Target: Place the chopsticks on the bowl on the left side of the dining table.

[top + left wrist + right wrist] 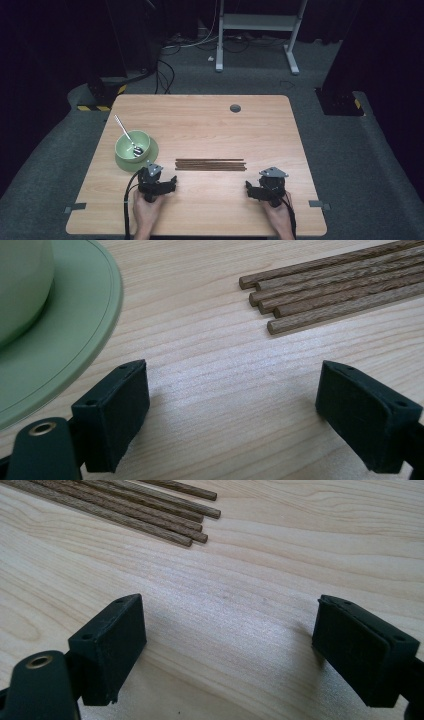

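Chopsticks cut off rightward

Counted on the wooden table: one green bowl, standing on one green plate, with one metal spoon resting in the bowl. Dark wooden sticks lay side by side in a single row; five blunt ends were countable in the left gripper view and five in the right gripper view. Two hand-held grippers were present, one left gripper and one right gripper, each with two black jaws.
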A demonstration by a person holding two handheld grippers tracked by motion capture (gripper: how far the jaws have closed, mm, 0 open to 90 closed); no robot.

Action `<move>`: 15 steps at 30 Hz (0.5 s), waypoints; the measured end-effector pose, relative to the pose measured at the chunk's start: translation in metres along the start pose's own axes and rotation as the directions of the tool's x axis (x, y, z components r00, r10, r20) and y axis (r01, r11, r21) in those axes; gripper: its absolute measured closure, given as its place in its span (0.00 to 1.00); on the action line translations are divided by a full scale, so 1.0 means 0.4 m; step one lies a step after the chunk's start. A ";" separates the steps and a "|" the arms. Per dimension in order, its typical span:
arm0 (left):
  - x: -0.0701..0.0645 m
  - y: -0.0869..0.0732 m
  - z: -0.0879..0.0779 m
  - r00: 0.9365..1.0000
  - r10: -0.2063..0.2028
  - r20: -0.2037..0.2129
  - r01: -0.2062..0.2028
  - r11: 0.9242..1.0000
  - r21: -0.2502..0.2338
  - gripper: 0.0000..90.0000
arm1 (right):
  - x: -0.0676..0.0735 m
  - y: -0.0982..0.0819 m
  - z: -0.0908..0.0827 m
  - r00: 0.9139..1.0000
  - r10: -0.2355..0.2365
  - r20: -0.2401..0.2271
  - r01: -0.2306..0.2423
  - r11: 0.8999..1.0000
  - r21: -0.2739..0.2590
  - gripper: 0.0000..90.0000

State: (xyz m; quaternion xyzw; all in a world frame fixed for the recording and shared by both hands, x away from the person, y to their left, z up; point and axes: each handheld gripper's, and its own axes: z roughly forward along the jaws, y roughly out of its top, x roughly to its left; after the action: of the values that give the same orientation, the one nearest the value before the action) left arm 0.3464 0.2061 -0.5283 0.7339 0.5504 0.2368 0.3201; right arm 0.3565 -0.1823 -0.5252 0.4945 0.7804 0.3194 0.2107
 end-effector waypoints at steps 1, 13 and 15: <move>0.000 0.000 0.000 1.000 0.000 0.000 0.000 1.000 0.000 0.16 | 0.000 0.000 0.000 1.000 0.000 0.000 0.000 1.000 0.000 0.15; -0.002 0.002 0.002 1.000 -0.008 -0.005 0.008 1.000 0.000 0.16 | 0.000 0.000 0.000 1.000 -0.001 0.000 0.001 1.000 0.001 0.15; -0.002 0.002 0.002 1.000 -0.008 -0.004 0.008 1.000 0.000 0.15 | 0.000 0.000 0.000 1.000 -0.001 0.000 0.001 1.000 0.001 0.15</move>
State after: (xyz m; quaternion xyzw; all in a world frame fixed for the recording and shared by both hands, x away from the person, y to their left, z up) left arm 0.3474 0.2050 -0.5282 0.7312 0.5540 0.2370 0.3199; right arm 0.3566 -0.1824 -0.5251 0.4943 0.7807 0.3192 0.2105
